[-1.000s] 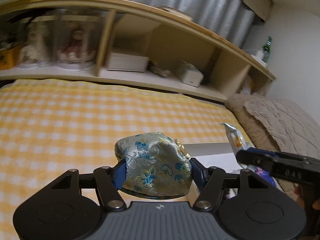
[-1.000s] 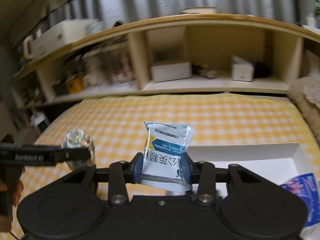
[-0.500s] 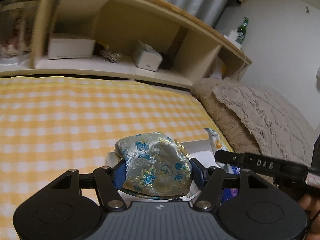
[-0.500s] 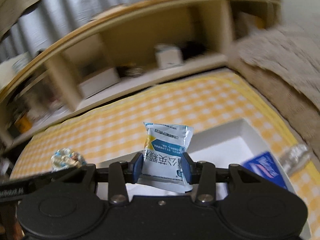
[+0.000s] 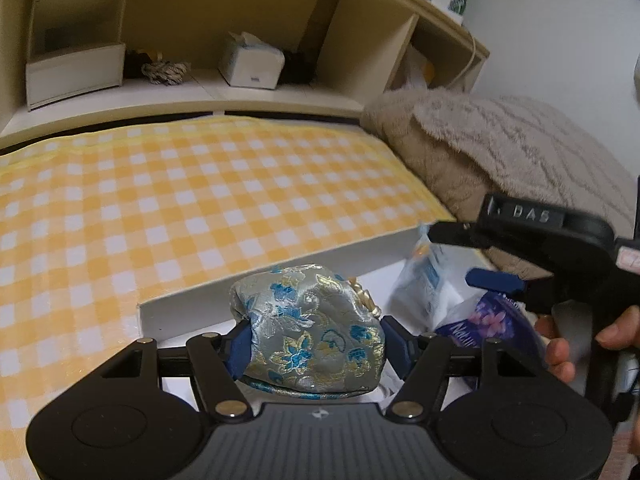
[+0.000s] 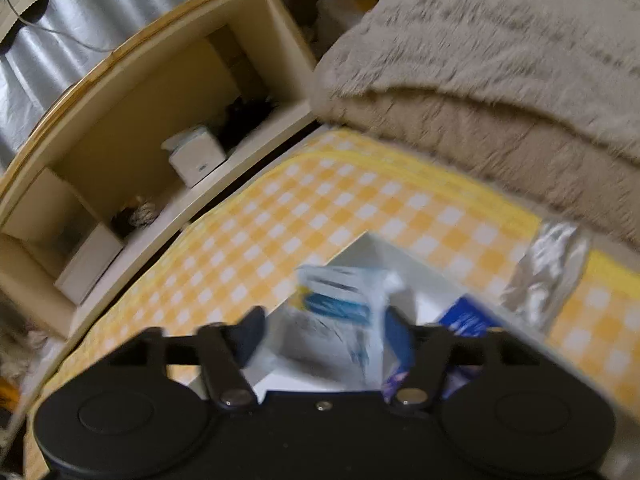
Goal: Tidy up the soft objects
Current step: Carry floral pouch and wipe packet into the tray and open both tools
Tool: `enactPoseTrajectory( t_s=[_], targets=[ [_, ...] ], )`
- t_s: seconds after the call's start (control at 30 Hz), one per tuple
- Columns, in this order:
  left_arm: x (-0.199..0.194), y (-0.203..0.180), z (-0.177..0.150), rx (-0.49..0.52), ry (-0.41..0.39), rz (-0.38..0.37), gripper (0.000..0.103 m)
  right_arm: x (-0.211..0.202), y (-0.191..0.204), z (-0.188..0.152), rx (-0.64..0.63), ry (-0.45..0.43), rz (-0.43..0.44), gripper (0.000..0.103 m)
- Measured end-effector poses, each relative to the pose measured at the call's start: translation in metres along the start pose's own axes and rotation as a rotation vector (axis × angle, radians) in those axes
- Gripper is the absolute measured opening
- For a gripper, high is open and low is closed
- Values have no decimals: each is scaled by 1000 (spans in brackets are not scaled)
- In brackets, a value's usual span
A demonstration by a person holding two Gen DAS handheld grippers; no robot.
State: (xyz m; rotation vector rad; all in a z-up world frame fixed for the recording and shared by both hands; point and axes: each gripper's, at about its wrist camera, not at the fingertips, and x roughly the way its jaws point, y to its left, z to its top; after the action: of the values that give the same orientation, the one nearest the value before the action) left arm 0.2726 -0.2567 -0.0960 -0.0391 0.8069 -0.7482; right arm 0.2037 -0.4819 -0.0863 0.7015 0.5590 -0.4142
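Note:
My left gripper [image 5: 316, 340] carries a silver-blue flowered brocade pouch [image 5: 312, 328] over the near corner of a white box [image 5: 260, 288]. Its jaws are opening, though both pads still touch the pouch. My right gripper [image 6: 324, 332] hangs tilted over the same box [image 6: 360, 252]. Its jaws are opening wide and a white-and-blue sachet [image 6: 344, 312], blurred, sits loose between them, clear of the left pad. In the left wrist view the right gripper [image 5: 452, 258] comes in from the right, and the sachet [image 5: 424, 280] drops beside a purple pack [image 5: 488, 320] in the box.
The box lies on a yellow checked sheet [image 5: 160, 200]. Brown fluffy bedding [image 5: 500, 152] is piled to the right. A crinkled silver wrapper [image 6: 548, 272] lies on the sheet by the box. Behind stands a wooden shelf with a tissue box [image 5: 252, 64].
Both grippers swung to the right and down over the white box. The right one rolled and spread its jaws, so the sachet came loose. The pouch stays in the left jaws.

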Motion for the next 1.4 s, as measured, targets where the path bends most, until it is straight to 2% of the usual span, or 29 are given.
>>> enactPoseTrajectory(
  t_s=[0.07, 0.2, 0.27, 0.37, 0.53, 0.63, 0.7, 0.8, 0.97, 1.03, 1.17, 1.3, 1.37, 1.4],
  targets=[
    [5, 0, -1, 15, 13, 6, 67, 3, 3, -1, -15, 22, 37, 70],
    [12, 2, -2, 25, 42, 14, 67, 0, 12, -1, -98, 34, 30, 66],
    [14, 2, -3, 31, 61, 16, 66, 0, 15, -1, -145, 53, 18, 57],
    [15, 2, -6, 58, 93, 54, 66, 2, 20, -4, -203, 94, -8, 50],
    [7, 7, -7, 55, 85, 84, 66, 6, 21, -5, -246, 67, -85, 50],
    [2, 9, -7, 56, 79, 90, 66, 16, 21, -4, -281, 45, -136, 62],
    [3, 10, -7, 58, 81, 88, 66, 26, 17, -6, -266, 94, -104, 62],
    [7, 7, -6, 65, 85, 82, 66, 33, 19, -10, -252, 175, 9, 57],
    [13, 4, -6, 66, 84, 74, 66, 23, 27, -7, -213, 202, 165, 48],
    [15, 3, -6, 65, 83, 72, 66, 19, 25, -5, -193, 191, 170, 47],
    [15, 3, -6, 67, 83, 68, 66, 12, 18, 1, -194, 154, 116, 41],
    [15, 4, -6, 66, 84, 70, 67, 9, 13, 5, -197, 147, 78, 41],
    [15, 5, -6, 58, 84, 72, 74, 7, 14, 5, -219, 142, 58, 41],
    [15, 6, -6, 53, 83, 73, 83, 5, 14, 4, -227, 141, 55, 41]
  ],
)
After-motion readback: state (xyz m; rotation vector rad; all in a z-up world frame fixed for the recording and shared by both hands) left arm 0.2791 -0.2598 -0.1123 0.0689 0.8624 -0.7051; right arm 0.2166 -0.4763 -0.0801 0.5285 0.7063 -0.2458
